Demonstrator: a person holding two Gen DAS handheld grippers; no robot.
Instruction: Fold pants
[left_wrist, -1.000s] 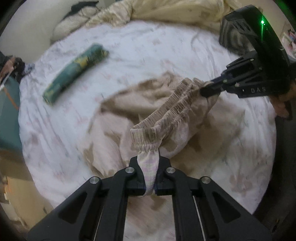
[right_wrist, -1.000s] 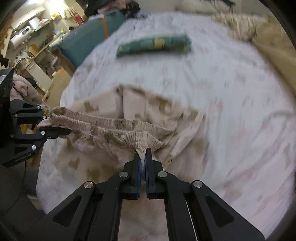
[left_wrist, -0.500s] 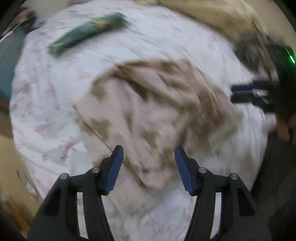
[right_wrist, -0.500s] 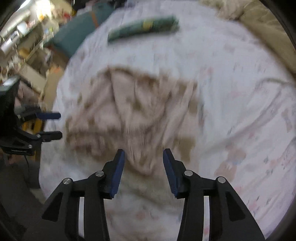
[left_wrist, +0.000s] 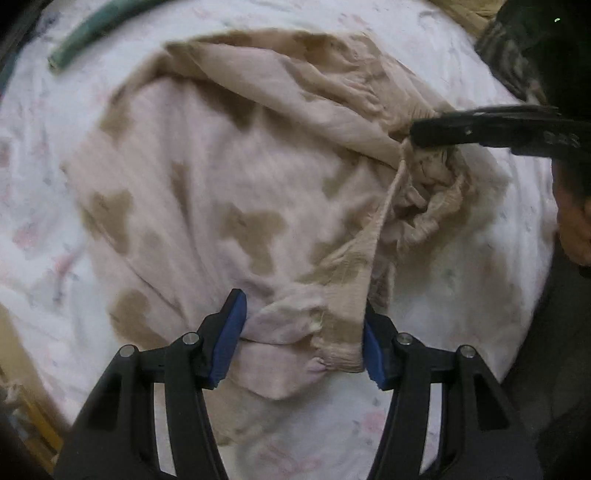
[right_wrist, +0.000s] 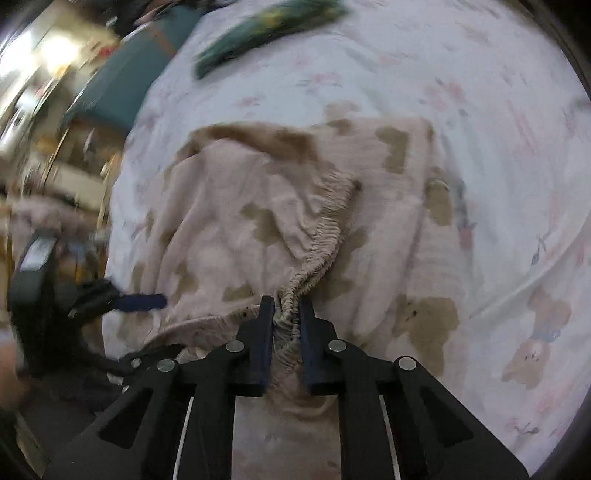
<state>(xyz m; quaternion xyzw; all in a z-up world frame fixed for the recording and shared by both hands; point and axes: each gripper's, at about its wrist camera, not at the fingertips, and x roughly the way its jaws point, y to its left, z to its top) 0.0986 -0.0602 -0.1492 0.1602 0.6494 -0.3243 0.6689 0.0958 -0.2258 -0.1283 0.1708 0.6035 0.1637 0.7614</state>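
Left gripper (left_wrist: 301, 332) fingers are spread around a fold of the pants (left_wrist: 229, 192). Right gripper (right_wrist: 287, 314) fingers pinch the waistband (right_wrist: 325, 236) on the bed (right_wrist: 498, 129).

Bed: we see a white sheet (right_wrist: 424, 66) with faint pink prints and a teddy bear figure.
On it, middle: we see crumpled beige pants (left_wrist: 207, 192) with brown patches.
On it, far side: a rolled green cloth (right_wrist: 266, 27), well apart from the pants.

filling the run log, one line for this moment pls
pants on bed sheet | left gripper open astride hem | right gripper shut on waistband
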